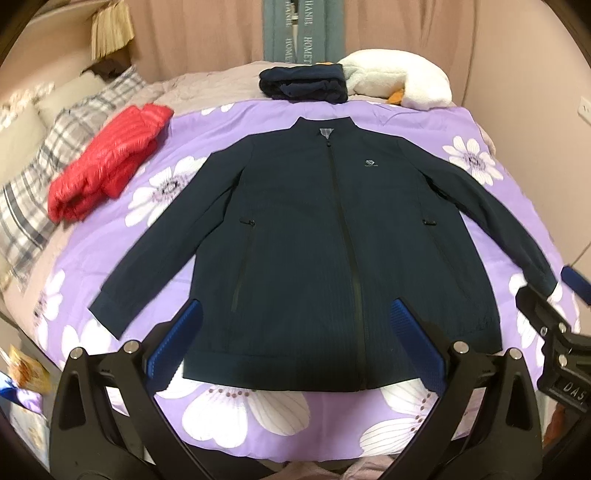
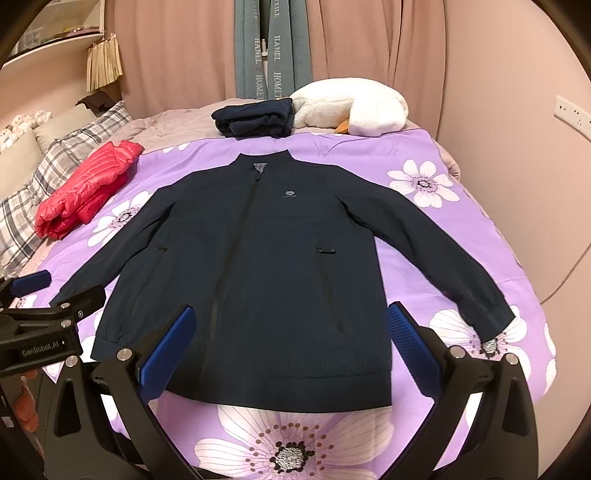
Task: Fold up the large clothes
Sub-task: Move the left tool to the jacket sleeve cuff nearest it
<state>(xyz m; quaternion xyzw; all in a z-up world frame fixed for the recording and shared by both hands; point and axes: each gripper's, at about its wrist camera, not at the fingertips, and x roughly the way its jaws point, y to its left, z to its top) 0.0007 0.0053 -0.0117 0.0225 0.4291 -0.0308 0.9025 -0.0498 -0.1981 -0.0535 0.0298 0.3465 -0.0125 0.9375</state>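
From the left wrist camera, a dark navy jacket (image 1: 295, 229) lies flat and face up on a purple quilt (image 1: 258, 417) printed with white flowers, zipped to the collar, both sleeves spread out and down to the sides. The left gripper (image 1: 295, 328) hangs above the jacket's hem, its two blue pads (image 1: 173, 343) wide apart and holding nothing. At the right edge of this view part of the right gripper (image 1: 557, 306) shows, one blue fingertip lying near the cuff of the jacket's sleeve; its spread is hard to judge from here. A folded red puffer (image 1: 107, 162) sits on the quilt to the left, beside plaid pillows (image 1: 55, 147). Past the collar, a folded dark garment (image 1: 304, 85) rests next to a white plush toy (image 1: 402, 83), before pink curtains (image 1: 406, 29).

From the right wrist camera, the jacket (image 2: 266, 266) fills the middle of the quilt (image 2: 295, 435), small chest logo upward. The right gripper (image 2: 291, 336) hovers over the lower hem, blue pads (image 2: 410, 339) set far apart, empty. The left gripper (image 2: 40, 295) enters at the left edge over the other sleeve's cuff. The puffer (image 2: 88, 188), dark garment (image 2: 255, 118) and plush toy (image 2: 354, 107) keep their places around the jacket, none touching it. A wall socket (image 2: 572, 110) shows at far right.
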